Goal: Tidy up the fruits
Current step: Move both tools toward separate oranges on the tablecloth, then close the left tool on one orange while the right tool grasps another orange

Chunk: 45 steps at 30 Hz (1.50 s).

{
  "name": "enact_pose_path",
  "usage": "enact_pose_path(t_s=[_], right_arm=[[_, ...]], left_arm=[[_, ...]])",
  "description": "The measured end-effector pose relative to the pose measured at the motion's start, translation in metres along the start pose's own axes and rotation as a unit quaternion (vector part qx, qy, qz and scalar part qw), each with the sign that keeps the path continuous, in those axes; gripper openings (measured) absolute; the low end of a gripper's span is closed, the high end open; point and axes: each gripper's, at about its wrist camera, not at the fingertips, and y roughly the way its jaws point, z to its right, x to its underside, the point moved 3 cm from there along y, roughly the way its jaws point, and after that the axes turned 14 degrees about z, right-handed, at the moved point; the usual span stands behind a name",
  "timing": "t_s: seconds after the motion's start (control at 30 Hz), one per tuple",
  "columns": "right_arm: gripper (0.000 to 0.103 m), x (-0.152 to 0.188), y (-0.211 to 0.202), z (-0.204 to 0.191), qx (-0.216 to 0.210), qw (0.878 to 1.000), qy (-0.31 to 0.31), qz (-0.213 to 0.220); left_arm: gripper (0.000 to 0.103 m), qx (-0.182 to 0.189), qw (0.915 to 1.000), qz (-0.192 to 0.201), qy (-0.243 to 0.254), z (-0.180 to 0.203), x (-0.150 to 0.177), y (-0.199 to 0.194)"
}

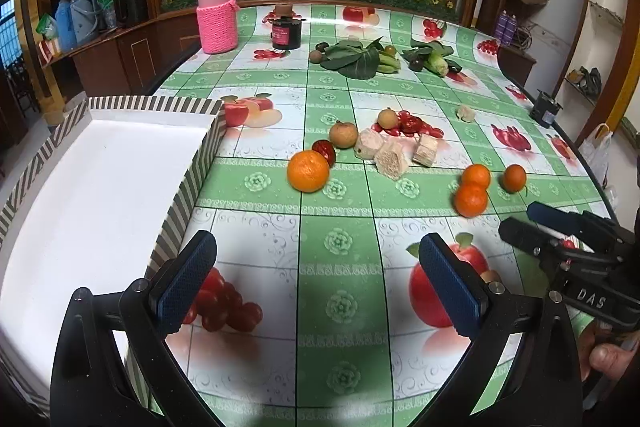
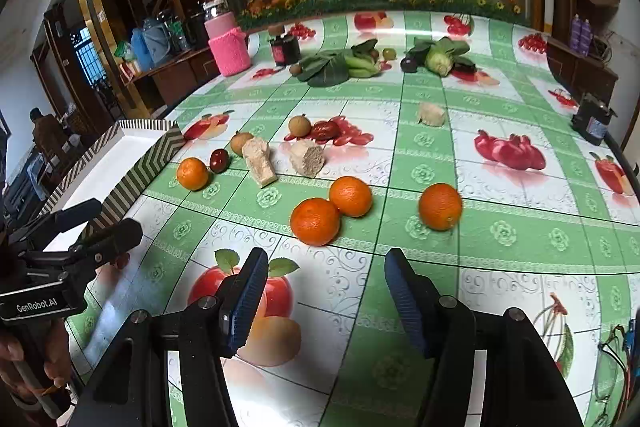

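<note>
**Oranges wait on the desk, both grippers wide and empty**

Left wrist view: my left gripper (image 1: 316, 291) hangs wide, holding nothing, above the desk (image 1: 340, 187). The striped tray (image 1: 192, 183) sits at nine o'clock, empty. The nearest orange (image 1: 308, 171) lies at twelve, beside a red date (image 1: 324, 151).

Right wrist view: my right gripper (image 2: 326, 303) gapes wide, empty. Two touching oranges (image 2: 316, 221) sit at twelve. I judge them light, firm, prone to rolling; being round, they show no long axis, so I would pinch across the middle.
</note>
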Motion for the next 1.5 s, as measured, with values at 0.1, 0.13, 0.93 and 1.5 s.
enact_pose_path(t_s=[0.1, 0.13, 0.93, 1.5], right_arm=[[0.056, -0.001, 0.007, -0.002, 0.003, 1.000, -0.004, -0.008], [0.056, -0.002, 0.009, -0.003, 0.009, 1.000, -0.010, -0.011], [0.041, -0.007, 0.054, -0.005, -0.009, 0.998, -0.027, -0.047], [0.032, -0.009, 0.034, -0.019, -0.055, 0.998, -0.011, -0.033]], left_arm=[[0.103, 0.003, 1.0000, -0.004, 0.004, 0.000, -0.004, 0.006], [0.103, 0.004, 1.0000, -0.006, 0.005, -0.001, -0.006, 0.008], [0.095, -0.026, 0.9964, -0.081, -0.007, -0.016, -0.018, 0.085], [0.031, -0.002, 0.9975, -0.069, -0.017, -0.018, -0.019, 0.063]])
